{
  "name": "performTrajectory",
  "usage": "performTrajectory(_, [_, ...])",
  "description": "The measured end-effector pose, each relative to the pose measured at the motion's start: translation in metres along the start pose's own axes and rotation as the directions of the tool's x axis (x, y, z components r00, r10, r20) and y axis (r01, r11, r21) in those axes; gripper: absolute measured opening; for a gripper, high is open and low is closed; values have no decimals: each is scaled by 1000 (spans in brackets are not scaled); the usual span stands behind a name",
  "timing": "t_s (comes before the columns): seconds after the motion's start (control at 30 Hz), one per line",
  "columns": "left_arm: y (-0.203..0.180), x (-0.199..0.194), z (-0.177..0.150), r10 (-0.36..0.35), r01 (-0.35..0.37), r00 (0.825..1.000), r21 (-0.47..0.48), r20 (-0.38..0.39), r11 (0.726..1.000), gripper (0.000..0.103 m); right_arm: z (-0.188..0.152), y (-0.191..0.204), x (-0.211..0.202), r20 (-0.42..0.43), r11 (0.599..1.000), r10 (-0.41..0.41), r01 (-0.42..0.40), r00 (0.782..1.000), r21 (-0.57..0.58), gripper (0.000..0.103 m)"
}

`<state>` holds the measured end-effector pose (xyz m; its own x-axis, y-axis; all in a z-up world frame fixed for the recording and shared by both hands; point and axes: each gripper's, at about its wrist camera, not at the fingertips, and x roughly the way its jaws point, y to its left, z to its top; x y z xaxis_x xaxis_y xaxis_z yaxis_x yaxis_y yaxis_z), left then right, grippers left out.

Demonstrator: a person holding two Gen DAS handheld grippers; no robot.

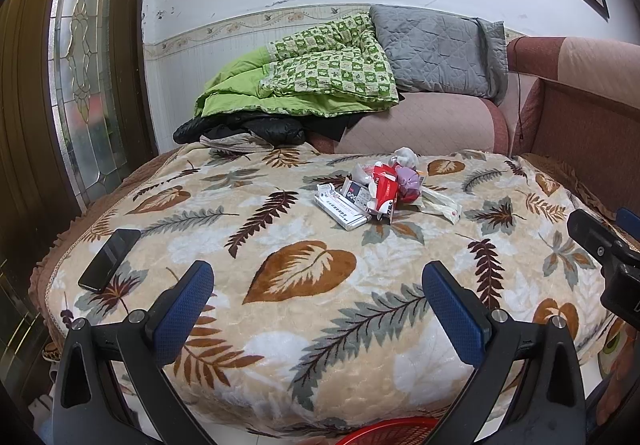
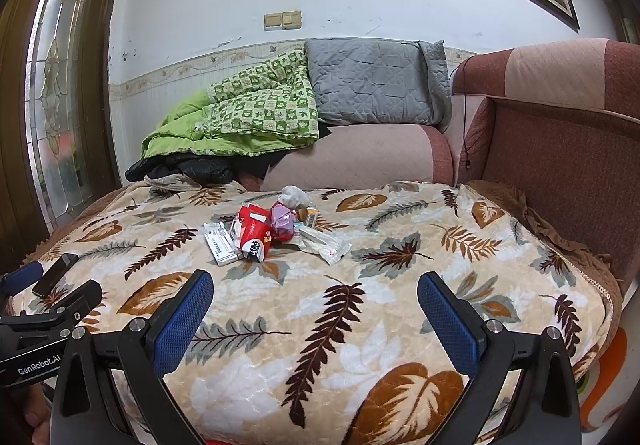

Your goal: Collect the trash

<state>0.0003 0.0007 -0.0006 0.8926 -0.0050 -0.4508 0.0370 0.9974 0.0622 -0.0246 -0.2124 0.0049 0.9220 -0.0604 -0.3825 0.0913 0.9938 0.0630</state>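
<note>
A small heap of trash lies on a leaf-patterned blanket (image 1: 304, 325): a white flat box (image 1: 340, 207), a red carton (image 1: 386, 189), a purple wrapper (image 1: 410, 185), a crumpled tissue (image 1: 404, 156) and a clear plastic wrapper (image 1: 442, 207). The same heap shows in the right wrist view: white box (image 2: 220, 241), red carton (image 2: 254, 233), purple wrapper (image 2: 283, 223), clear wrapper (image 2: 326, 245). My left gripper (image 1: 318, 285) is open and empty, well short of the heap. My right gripper (image 2: 316, 295) is open and empty, also short of it.
A black phone (image 1: 109, 259) lies on the blanket's left side. A red basket rim (image 1: 390, 431) shows below the front edge. Behind are a green quilt (image 1: 320, 77), a grey pillow (image 1: 436, 53), black clothing (image 1: 240, 131) and a pink sofa arm (image 2: 560, 125).
</note>
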Motion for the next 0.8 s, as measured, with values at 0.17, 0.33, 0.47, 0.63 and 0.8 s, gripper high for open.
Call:
performTrajectory(0.17, [0, 0, 0, -2, 2, 1000, -1, -1, 1000, 103, 0, 0, 0, 1, 1000, 0, 0, 1000, 1, 103])
performTrajectory(0.33, [0, 0, -1, -2, 2, 1000, -1, -1, 1000, 103, 0, 0, 0, 1, 1000, 1, -1, 1000, 0, 103])
performTrajectory(0.47, [1, 0, 0, -2, 2, 1000, -2, 0, 1000, 103, 0, 0, 0, 0, 1000, 1, -1, 1000, 0, 103])
performTrajectory(0.63, [1, 0, 0, -4, 4, 1000, -5, -2, 1000, 103, 0, 0, -1, 4, 1000, -1, 1, 1000, 0, 103])
performTrajectory(0.8, [1, 0, 0, -3, 3, 1000, -4, -1, 1000, 103, 0, 0, -1, 3, 1000, -1, 1, 1000, 0, 103])
